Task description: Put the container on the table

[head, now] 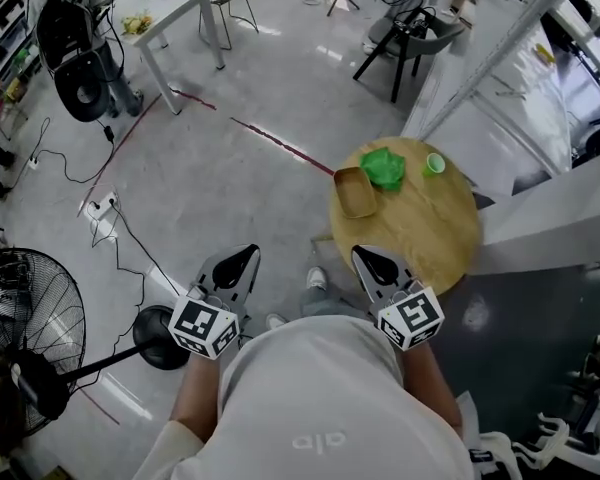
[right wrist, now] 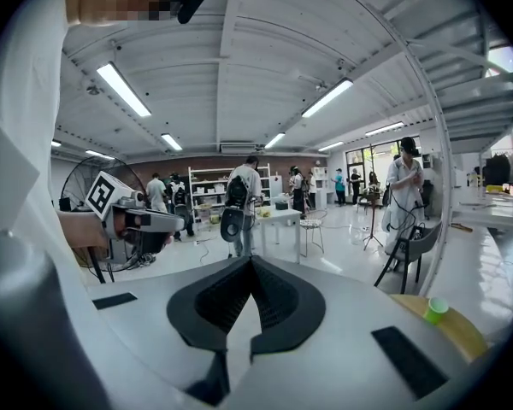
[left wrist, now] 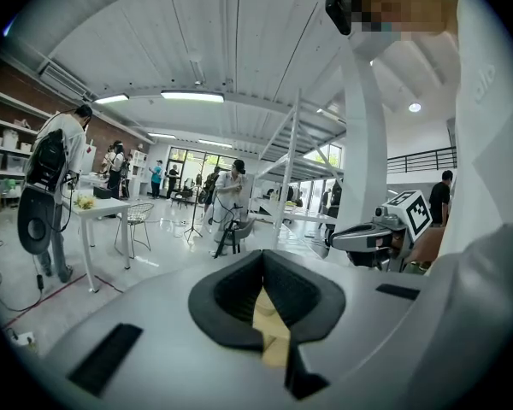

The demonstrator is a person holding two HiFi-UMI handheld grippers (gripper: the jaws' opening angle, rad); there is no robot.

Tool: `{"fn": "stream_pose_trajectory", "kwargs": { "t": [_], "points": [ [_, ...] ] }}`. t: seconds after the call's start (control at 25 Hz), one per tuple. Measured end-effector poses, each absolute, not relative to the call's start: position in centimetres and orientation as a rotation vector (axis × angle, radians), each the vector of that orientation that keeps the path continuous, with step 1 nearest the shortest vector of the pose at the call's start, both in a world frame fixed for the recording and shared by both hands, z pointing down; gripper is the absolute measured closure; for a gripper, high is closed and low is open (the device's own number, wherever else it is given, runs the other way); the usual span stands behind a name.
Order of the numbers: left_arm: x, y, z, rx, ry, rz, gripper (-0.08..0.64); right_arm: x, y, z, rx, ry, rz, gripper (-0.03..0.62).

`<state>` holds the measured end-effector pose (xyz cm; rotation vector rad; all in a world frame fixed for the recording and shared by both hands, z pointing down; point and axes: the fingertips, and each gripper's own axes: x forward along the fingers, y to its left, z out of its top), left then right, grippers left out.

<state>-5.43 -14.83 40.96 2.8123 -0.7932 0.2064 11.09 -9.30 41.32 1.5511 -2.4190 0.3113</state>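
Observation:
A tan, shallow container sits on the round wooden table at its far left edge. Next to it lie a crumpled green thing and a small green cup. My left gripper hangs over the floor, left of the table, its jaws shut and empty. My right gripper hovers at the table's near left rim, short of the container, also shut with nothing in it. In the right gripper view, the cup and the table's edge show at lower right. The container is hidden there.
A standing fan and its round base are on the floor at left, with cables across the floor. A white table and a dark chair stand far off. White shelving borders the round table on the right.

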Motion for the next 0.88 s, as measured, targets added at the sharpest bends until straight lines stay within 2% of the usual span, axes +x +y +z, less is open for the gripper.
{"fn": "stream_pose_trajectory", "kwargs": {
  "t": [0.88],
  "points": [
    [-2.8,-14.6,42.1,2.796,-0.744,0.245,0.543,12.9,-9.3,43.6,1.561,-2.383,0.42,0.568]
  ]
}}
